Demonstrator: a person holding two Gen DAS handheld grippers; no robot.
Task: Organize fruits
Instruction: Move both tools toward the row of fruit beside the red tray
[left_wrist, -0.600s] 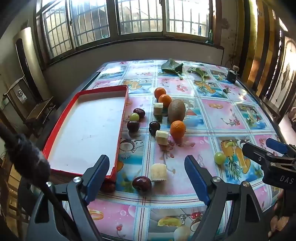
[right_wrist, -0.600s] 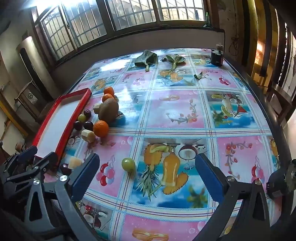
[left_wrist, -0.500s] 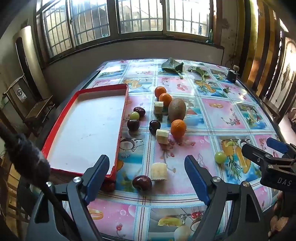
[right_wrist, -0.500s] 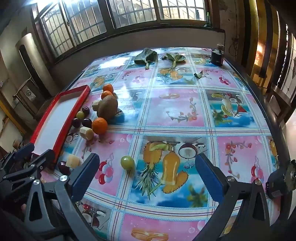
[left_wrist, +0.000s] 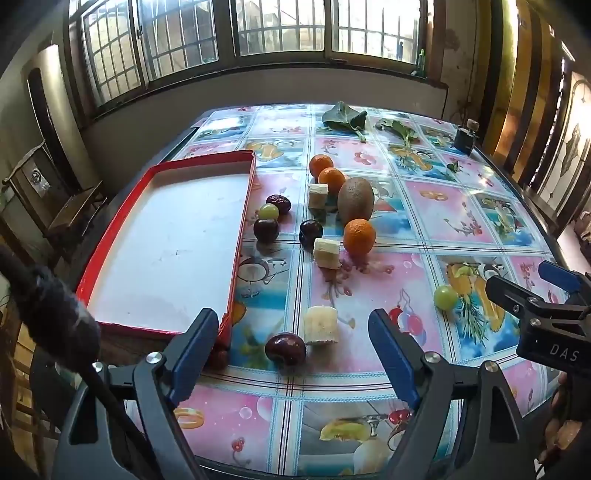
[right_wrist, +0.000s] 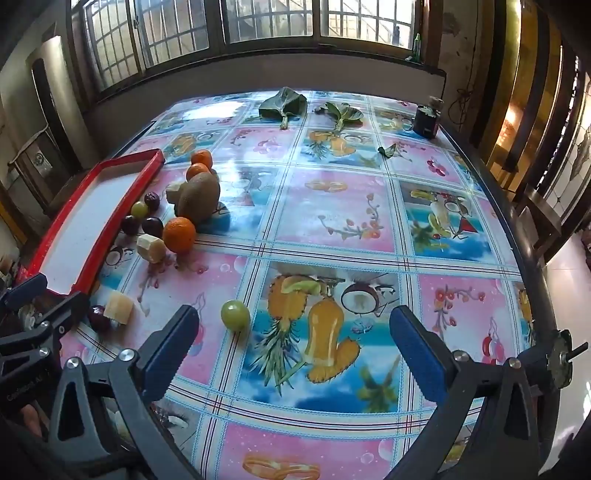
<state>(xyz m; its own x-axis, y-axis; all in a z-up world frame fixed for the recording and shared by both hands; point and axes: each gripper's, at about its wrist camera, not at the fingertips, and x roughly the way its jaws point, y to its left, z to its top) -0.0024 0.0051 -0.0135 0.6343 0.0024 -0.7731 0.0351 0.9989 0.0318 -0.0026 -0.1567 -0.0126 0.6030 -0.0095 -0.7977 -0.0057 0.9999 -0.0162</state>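
Red tray (left_wrist: 236, 236) sits empty at left; fruit lies scattered on the table (right_wrist: 332, 206). Both my grippers, left (left_wrist: 293, 350) and right (right_wrist: 293, 345), gape wide, holding nothing. I'd straddle the near cherry (left_wrist: 285, 349) squarely and close gently.

Glossy printed plastic cloth on the surface (right_wrist: 332, 206), matt white tray (left_wrist: 177, 236) floor, fuzzy-skinned kiwi (left_wrist: 355, 201).

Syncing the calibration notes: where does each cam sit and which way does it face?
Left wrist: on the left claw, facing the tray, cherry and banana piece; right claw at right edge.
Right wrist: on the right claw, facing the grape; left claw at left edge.
Shared: kiwi, tray, same grape.
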